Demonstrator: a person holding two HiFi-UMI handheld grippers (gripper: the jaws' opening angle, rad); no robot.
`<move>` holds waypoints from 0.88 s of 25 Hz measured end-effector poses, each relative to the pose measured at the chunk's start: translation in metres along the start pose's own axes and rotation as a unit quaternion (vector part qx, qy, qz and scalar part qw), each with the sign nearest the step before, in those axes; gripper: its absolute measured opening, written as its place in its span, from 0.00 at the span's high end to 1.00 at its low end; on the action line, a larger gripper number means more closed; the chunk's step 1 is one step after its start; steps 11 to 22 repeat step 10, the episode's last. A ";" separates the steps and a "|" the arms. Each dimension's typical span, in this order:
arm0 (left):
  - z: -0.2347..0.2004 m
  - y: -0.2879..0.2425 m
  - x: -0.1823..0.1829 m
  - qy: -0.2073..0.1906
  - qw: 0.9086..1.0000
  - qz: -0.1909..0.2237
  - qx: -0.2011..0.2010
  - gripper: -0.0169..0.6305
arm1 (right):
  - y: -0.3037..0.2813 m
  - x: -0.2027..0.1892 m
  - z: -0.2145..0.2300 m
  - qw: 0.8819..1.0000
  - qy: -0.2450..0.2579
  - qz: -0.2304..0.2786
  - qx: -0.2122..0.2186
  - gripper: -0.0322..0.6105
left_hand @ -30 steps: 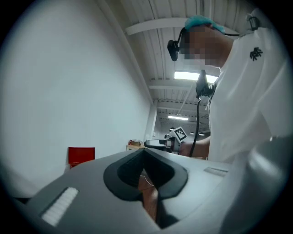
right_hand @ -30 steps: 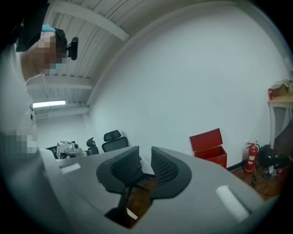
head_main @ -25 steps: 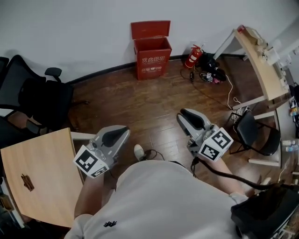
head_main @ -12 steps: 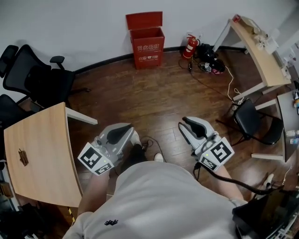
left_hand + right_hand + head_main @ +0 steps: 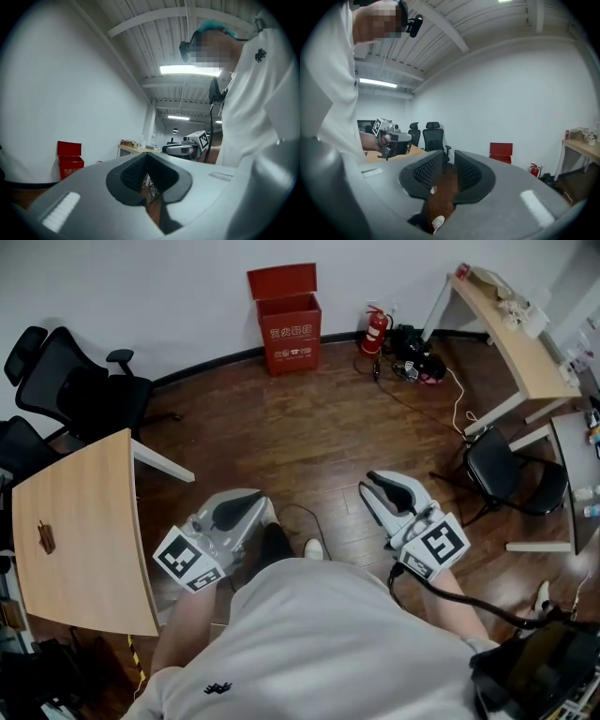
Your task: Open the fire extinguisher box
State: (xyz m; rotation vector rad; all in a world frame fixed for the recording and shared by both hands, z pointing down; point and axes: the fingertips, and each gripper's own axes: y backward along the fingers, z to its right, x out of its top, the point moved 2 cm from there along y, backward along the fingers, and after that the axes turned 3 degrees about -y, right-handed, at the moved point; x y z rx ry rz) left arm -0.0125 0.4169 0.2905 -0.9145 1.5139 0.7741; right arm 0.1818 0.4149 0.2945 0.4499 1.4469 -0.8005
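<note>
The red fire extinguisher box [image 5: 289,332] stands on the floor against the far wall, its lid [image 5: 281,280] raised upright. It also shows small in the left gripper view [image 5: 69,161] and the right gripper view [image 5: 500,152]. Both grippers are held close to the person's body, far from the box. My left gripper [image 5: 251,501] [image 5: 147,157] has its pads met at the tips, with nothing held. My right gripper [image 5: 370,479] [image 5: 449,159] has a narrow gap between its pads. Its jaws are closing with nothing between them.
A red fire extinguisher [image 5: 374,330] and a tangle of cables [image 5: 412,367] lie right of the box. A wooden table [image 5: 75,521] and black office chairs [image 5: 80,395] are at the left. A desk [image 5: 511,324] and black chair [image 5: 511,484] are at the right.
The head view has pulled back from the wall, so the box sits smaller and higher in the frame. Both grippers stay low by the body, drifting slightly down.
</note>
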 end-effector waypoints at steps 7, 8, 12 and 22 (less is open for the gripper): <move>0.013 -0.005 -0.003 -0.002 1.000 -0.002 -0.009 0.97 | 0.013 -0.002 -0.003 1.000 0.005 -0.001 -0.005 0.83; 0.014 -0.006 -0.002 -0.002 1.000 -0.002 -0.011 0.97 | 0.016 -0.003 -0.002 1.000 0.004 0.000 -0.008 0.83; 0.017 -0.011 -0.001 -0.004 1.000 0.000 -0.015 0.97 | 0.021 -0.004 0.000 1.000 0.001 0.000 -0.013 0.83; 0.017 -0.011 -0.001 -0.004 1.000 0.000 -0.015 0.97 | 0.021 -0.004 0.000 1.000 0.001 0.000 -0.013 0.83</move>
